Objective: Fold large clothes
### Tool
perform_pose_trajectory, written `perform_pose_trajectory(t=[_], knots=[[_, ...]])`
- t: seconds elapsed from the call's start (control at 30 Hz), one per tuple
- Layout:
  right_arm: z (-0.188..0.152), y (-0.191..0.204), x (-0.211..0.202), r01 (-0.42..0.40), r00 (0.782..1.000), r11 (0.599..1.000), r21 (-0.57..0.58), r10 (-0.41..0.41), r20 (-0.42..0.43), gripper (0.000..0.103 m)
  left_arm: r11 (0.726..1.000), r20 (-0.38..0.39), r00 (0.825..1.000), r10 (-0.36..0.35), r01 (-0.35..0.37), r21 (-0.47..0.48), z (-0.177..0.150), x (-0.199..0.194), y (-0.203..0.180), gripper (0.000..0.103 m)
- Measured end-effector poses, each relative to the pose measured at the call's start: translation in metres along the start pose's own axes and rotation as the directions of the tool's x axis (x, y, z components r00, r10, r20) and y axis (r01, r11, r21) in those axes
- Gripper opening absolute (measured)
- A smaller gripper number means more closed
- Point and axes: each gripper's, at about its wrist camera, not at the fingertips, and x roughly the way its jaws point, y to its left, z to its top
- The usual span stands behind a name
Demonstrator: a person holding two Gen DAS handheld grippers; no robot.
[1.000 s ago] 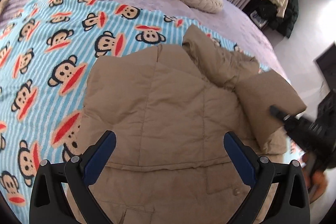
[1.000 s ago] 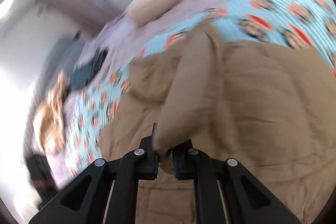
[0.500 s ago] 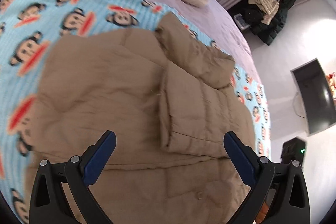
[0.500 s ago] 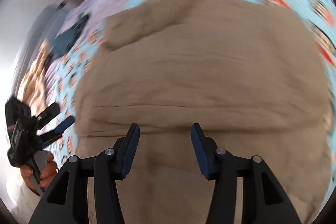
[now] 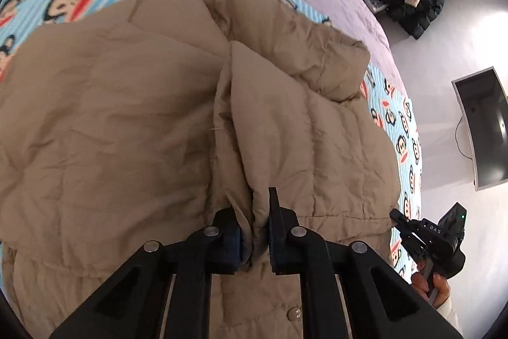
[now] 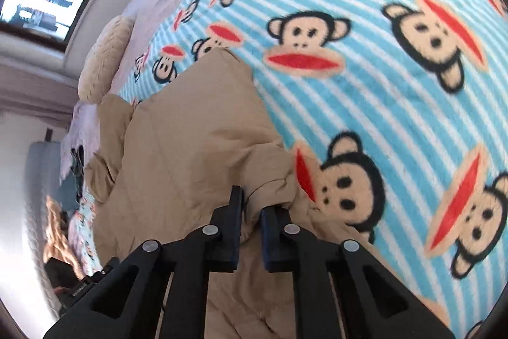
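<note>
The left hand-held gripper (image 5: 254, 231) has just closed and pinches a ridge of the tan padded jacket (image 5: 127, 132) beside its folded-in sleeve (image 5: 301, 132). The right hand-held gripper (image 6: 250, 221), also just closed, clamps what looks like the other sleeve's cuff at the jacket's edge. The jacket lies spread on the monkey-print blanket (image 6: 381, 84) over the bed. One sleeve is folded; the second and the body folds remain.

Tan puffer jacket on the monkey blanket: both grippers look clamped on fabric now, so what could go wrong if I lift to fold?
1. The left gripper pinches only a thin ridge at the cuff of the folded-in sleeve; it may slip out, or lifting could undo that fold.
2. The right gripper grips a bunched edge of the jacket beside the monkey blanket; the puffy fabric could slide free, or the blanket drag along.
</note>
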Motion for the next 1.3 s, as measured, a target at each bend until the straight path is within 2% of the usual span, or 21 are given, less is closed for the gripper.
perform_pose_trajectory(t=[0.07,0.17,0.33,0.43,0.47,0.5,0.57,0.67,0.73,0.8,0.9,1.0,1.07,1.13,1.23,1.3], knots=[[-0.003,0.006,0.003,0.003,1.0,1.0,-0.027,-0.004,-0.011,0.01,1.0,0.024,1.0,0.02,-0.02,0.02,-0.01,-0.008,0.002,0.014],[-0.008,0.01,0.017,0.01,0.999,0.999,-0.05,-0.012,-0.04,0.01,0.998,-0.002,0.998,0.059,-0.059,0.03,-0.023,-0.002,0.014,0.014],[-0.014,0.006,0.03,0.023,0.999,0.999,-0.044,-0.024,-0.044,0.01,0.99,0.009,0.994,0.112,-0.112,0.087,-0.024,0.007,0.013,0.017],[-0.012,0.008,0.026,0.027,0.998,0.998,-0.053,-0.03,-0.056,0.01,0.979,0.027,0.985,0.169,-0.171,0.108,-0.024,-0.003,0.009,0.029],[-0.011,0.011,0.022,0.035,0.997,0.997,-0.062,-0.039,-0.064,0.011,0.974,0.04,0.98,0.196,-0.2,0.11,-0.025,-0.01,0.009,0.037],[-0.01,0.013,0.018,0.049,0.996,0.996,-0.077,-0.054,-0.073,0.011,0.966,0.056,0.972,0.227,-0.232,0.111,-0.025,-0.016,0.01,0.05],[-0.012,0.019,0.005,0.07,0.995,0.992,-0.109,-0.078,-0.07,0.011,0.946,0.108,0.949,0.297,-0.308,0.106,-0.026,-0.035,0.012,0.058],[-0.013,0.025,-0.023,0.08,0.997,0.983,-0.166,-0.082,-0.007,0.011,0.944,0.132,0.943,0.306,-0.319,0.089,-0.024,-0.054,0.016,0.058],[-0.006,0.03,-0.038,0.104,0.994,0.972,-0.21,-0.093,0.06,0.011,0.949,0.145,0.946,0.29,-0.303,0.082,-0.022,-0.063,0.015,0.058],[0.004,0.034,-0.042,0.114,0.991,0.966,-0.231,-0.095,0.091,0.011,0.954,0.155,0.951,0.267,-0.284,0.099,-0.015,-0.059,0.002,0.058],[0.024,0.042,-0.029,0.071,0.996,0.969,-0.236,-0.054,0.075,0.011,0.954,0.171,0.955,0.242,-0.266,0.136,-0.005,-0.048,-0.018,0.058],[0.034,0.057,-0.011,0.073,0.996,0.953,-0.294,-0.057,0.063,0.011,0.947,0.192,0.949,0.248,-0.279,0.157,0.005,-0.027,-0.034,0.058],[0.037,0.061,0.004,0.088,0.996,0.942,-0.323,-0.076,0.049,0.011,0.936,0.208,0.938,0.278,-0.313,0.161,0.011,-0.01,-0.035,0.058],[0.035,0.058,0.018,0.106,0.994,0.938,-0.33,-0.098,0.04,0.011,0.919,0.197,0.921,0.337,-0.368,0.144,0.016,0.008,-0.025,0.058],[0.037,0.04,0.037,0.132,0.991,0.941,-0.312,-0.129,0.028,0.011,0.933,0.182,0.93,0.32,-0.342,0.109,0.016,0.023,-0.01,0.058],[0.038,0.027,0.045,0.116,0.993,0.95,-0.288,-0.115,0.022,0.01,0.93,0.182,0.93,0.32,-0.345,0.125,0.016,0.029,-0.009,0.058]])
